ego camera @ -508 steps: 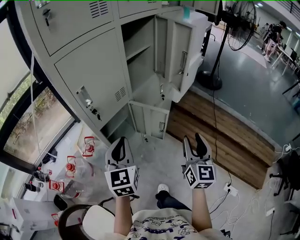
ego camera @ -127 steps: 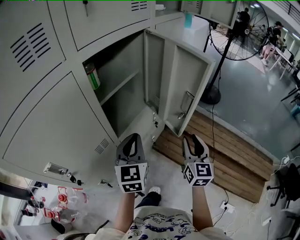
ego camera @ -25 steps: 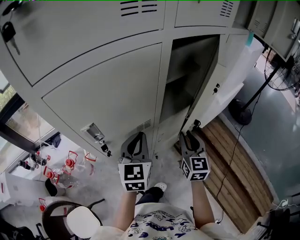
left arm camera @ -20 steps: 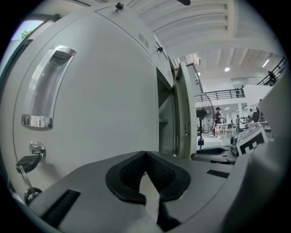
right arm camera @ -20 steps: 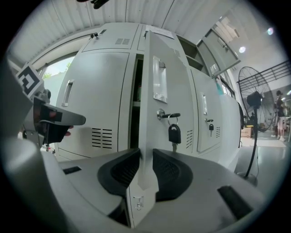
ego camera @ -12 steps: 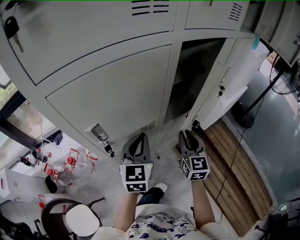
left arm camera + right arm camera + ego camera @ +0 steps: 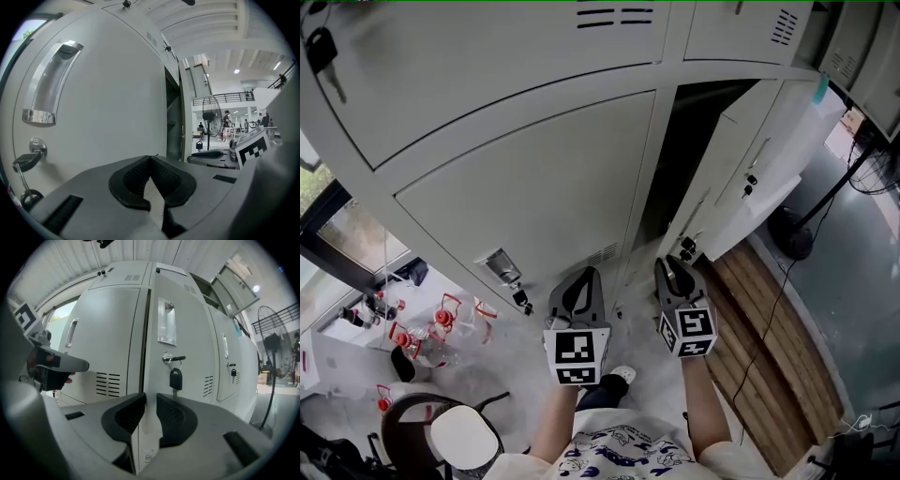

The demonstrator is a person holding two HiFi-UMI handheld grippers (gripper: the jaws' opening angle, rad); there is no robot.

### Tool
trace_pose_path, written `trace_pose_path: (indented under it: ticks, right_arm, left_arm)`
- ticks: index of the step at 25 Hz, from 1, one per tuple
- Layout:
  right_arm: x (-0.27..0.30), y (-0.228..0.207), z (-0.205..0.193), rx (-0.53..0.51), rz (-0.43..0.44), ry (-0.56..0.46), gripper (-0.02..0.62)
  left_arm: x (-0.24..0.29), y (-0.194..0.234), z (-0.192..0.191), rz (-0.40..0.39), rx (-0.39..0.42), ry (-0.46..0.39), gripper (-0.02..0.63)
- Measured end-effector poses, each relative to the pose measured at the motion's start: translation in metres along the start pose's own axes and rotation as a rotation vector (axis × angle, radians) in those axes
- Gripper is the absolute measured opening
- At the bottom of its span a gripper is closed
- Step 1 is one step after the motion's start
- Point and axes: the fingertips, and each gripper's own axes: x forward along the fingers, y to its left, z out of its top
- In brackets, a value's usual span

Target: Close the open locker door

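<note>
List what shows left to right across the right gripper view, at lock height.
left gripper → vent slots on the left locker door → dark seam between doors → key with black fob hanging from its lock → that door's vent slots → smaller key in the next door → standing fan

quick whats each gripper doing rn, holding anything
Left gripper: shut, holding nothing.
Right gripper: jaws a little apart, just been closing; the locker door edge lines up in the gap, no clear grip on it.
</note>
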Motion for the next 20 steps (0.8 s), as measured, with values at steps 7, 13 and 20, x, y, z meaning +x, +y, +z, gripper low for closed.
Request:
trace_pose_path:
  ticks: [7,13,20]
  right_arm:
    - [0.014,0.006,0.002,-0.009,0.015,0.0,0.071]
    - [0.026,0.011,0.004,-0.016,0.029,0.001,0.069]
    - [0.04,0.015,0.007,-0.016,0.046,-0.001,0.067]
  left_arm:
    - [0.003,0.001,-0.001,0.002,-0.008,0.002,0.003]
    - [0.007,0.004,-0.001,0.003,-0.011,0.002,0.003]
    - [0.011,0.007,-0.002,0.005,-0.012,0.002,0.003]
